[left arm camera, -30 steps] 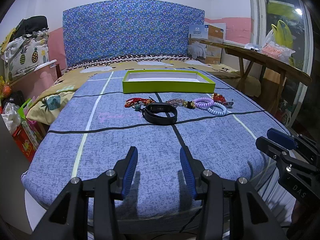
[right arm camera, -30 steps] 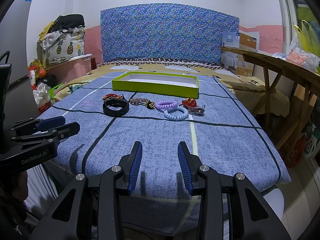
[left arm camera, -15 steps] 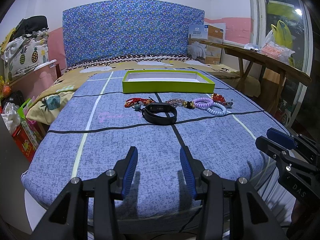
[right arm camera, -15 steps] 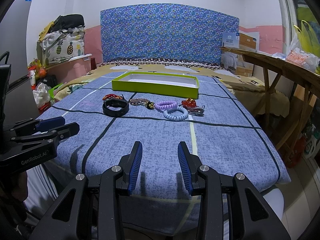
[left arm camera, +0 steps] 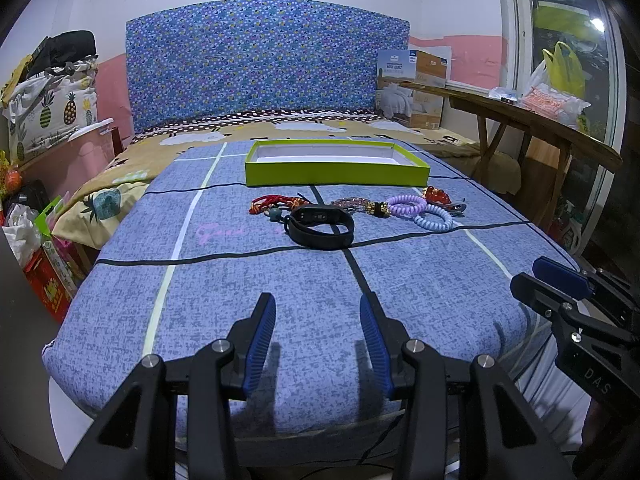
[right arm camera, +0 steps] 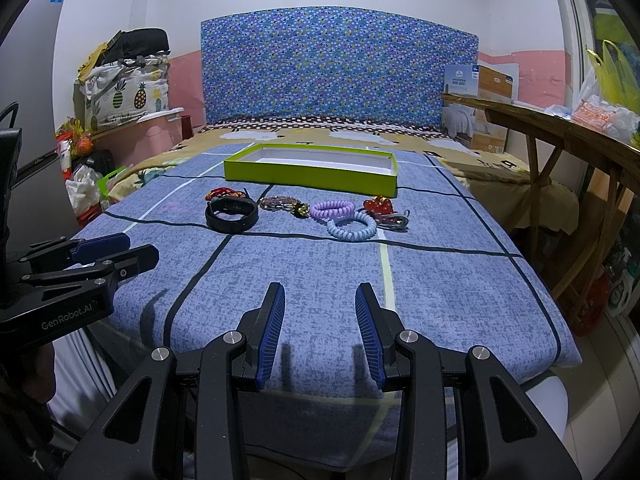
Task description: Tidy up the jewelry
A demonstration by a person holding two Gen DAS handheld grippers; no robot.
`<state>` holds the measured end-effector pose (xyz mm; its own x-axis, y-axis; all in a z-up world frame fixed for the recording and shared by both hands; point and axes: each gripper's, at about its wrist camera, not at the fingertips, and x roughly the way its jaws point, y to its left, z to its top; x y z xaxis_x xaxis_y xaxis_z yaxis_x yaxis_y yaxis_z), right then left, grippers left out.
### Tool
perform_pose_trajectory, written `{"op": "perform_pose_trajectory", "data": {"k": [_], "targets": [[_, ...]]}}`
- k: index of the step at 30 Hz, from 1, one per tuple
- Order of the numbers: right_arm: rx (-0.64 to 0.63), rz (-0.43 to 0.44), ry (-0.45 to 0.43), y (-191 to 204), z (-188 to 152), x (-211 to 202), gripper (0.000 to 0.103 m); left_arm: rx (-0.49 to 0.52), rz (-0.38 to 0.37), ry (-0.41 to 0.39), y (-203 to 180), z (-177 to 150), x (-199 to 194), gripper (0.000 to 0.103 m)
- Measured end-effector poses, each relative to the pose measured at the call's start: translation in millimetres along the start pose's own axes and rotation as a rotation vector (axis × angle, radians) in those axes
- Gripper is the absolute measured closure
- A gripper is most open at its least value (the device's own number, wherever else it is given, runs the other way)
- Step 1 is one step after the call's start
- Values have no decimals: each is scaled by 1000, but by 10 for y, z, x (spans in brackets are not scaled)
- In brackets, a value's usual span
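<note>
Two grippers hover over the near edge of a blue bedspread [left arm camera: 280, 280], each with its jaws spread and nothing between them: the left gripper [left arm camera: 318, 340] and the right gripper [right arm camera: 320, 332]. Well ahead of both claws, the jewelry lies in a loose row across the cloth, none of it yet in the green tray [left arm camera: 336, 174] that sits open just beyond the row. Straight ahead of the left claw lies the black wristband [left arm camera: 320, 226], with a red cord bracelet [left arm camera: 272, 202] just behind it to the left and a beaded bracelet [left arm camera: 354, 202] behind it to the right. Ahead and slightly right of the right claw lie the purple coil tie [right arm camera: 332, 209], the pale blue coil tie [right arm camera: 352, 227] touching it on the near side, and a red beaded piece [right arm camera: 378, 204] beside a small metal item too indistinct to identify. All pieces are probably light. The wristband looks springy and holds its loop; a pinch across one wall of the band should serve. The coils are likely soft and elastic, best taken across the ring's thickness. The beaded pieces may slip or drape, so grip mid-strand.
</note>
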<state>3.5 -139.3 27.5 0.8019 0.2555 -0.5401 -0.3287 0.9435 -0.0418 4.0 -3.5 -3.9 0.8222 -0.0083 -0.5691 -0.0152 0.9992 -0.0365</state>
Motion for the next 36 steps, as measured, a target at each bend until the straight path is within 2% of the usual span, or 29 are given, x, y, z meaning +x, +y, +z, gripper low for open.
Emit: {"op": "perform_pose_trajectory", "data": {"k": [18,36], "targets": [[-2,-6,25,-105,99,142,65,-2,-20,26,45,141,154,57],[67,41,182,-575,696,855,65,-82,-33,176,295,639,783,57]]}}
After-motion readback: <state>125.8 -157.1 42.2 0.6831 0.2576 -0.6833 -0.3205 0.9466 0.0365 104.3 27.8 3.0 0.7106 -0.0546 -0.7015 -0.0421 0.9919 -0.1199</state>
